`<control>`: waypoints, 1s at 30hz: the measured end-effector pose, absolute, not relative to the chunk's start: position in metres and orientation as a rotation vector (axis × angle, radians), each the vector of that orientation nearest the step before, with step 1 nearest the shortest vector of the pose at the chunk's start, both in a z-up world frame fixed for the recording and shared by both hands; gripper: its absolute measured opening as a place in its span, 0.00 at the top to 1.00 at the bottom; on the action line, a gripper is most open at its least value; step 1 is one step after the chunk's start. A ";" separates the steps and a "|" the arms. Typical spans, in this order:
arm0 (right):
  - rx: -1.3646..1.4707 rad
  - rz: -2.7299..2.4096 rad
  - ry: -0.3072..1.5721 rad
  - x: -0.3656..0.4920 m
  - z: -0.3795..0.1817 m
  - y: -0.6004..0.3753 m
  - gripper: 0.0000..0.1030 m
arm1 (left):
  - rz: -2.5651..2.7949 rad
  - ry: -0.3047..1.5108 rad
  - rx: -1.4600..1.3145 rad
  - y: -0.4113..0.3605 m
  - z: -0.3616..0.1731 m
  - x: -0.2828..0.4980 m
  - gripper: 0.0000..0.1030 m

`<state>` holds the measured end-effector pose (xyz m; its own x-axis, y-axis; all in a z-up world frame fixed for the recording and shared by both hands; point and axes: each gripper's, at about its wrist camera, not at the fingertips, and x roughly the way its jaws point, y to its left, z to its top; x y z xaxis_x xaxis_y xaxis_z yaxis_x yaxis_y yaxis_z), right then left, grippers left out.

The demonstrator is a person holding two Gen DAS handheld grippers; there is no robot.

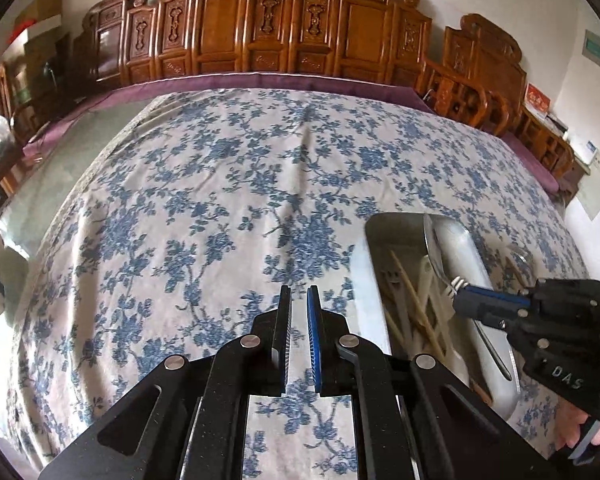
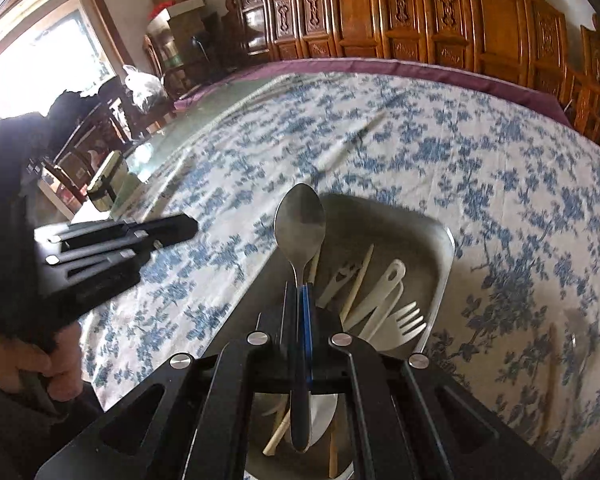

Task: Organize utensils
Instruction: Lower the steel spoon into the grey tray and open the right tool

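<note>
Right wrist view: metal spoon point(image 2: 300, 224) pinched at the neck between the jaws of the right gripper point(image 2: 301, 292), bowl pointing forward and up, dark handle trailing back under the gripper body. Held above the steel tray point(image 2: 446, 240), not resting in it. Left gripper point(image 1: 299, 300) hung over the bare floral tablecloth point(image 1: 220, 200), jaws nearly together with only a thin gap, nothing between them.

Spoon judged stiff, fairly light, smooth and likely slippery on the polished neck; the dark handle probably the better place for a firm hold, being thicker and less glossy. Little risk of damage if lowered gently, though a clatter against the steel seemed likely.

Inside the tray: white plastic fork point(image 2: 404, 320), white plastic spoon-like piece point(image 2: 388, 280) and pale chopsticks point(image 2: 358, 280), crossing one another loosely near the tray's near end. These light pieces stood in the way of a flat landing; the far end of the tray looked clearer. Beyond the tray's right edge, on the cloth, another pale stick point(image 2: 552, 376) and a blurred glassy object, too smeared to name. Carved wooden chairs point(image 1: 284, 28) lined the table's far edge, well apart from the work. Person's hand point(image 2: 56, 364) seen on the left gripper's grip.
</note>
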<state>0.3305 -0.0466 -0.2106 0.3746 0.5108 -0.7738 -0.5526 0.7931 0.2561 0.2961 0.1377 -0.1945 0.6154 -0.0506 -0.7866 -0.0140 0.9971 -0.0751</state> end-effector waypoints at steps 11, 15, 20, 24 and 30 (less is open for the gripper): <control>-0.097 0.656 1.011 0.321 -0.236 -0.049 0.95 | -0.029 0.908 -0.068 0.135 -0.195 0.295 0.92; -0.088 0.668 1.000 0.319 -0.233 -0.055 0.94 | -0.026 0.904 -0.052 0.128 -0.195 0.294 0.80; -0.117 0.656 0.952 0.307 -0.220 -0.072 0.95 | -0.042 0.897 -0.048 0.117 -0.192 0.291 0.80; -0.134 0.615 0.912 0.292 -0.209 -0.106 0.95 | -0.077 0.888 -0.020 0.098 -0.188 0.286 0.75; -0.133 0.505 0.913 0.276 -0.207 -0.176 0.95 | -0.121 0.859 0.020 0.068 -0.177 0.277 0.66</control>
<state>0.2758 -0.1764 -0.2069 0.5040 0.3613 -0.7845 -0.4721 0.8758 0.1001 0.2766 0.0682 -0.1766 0.6470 -0.0979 -0.7561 0.1144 0.9930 -0.0307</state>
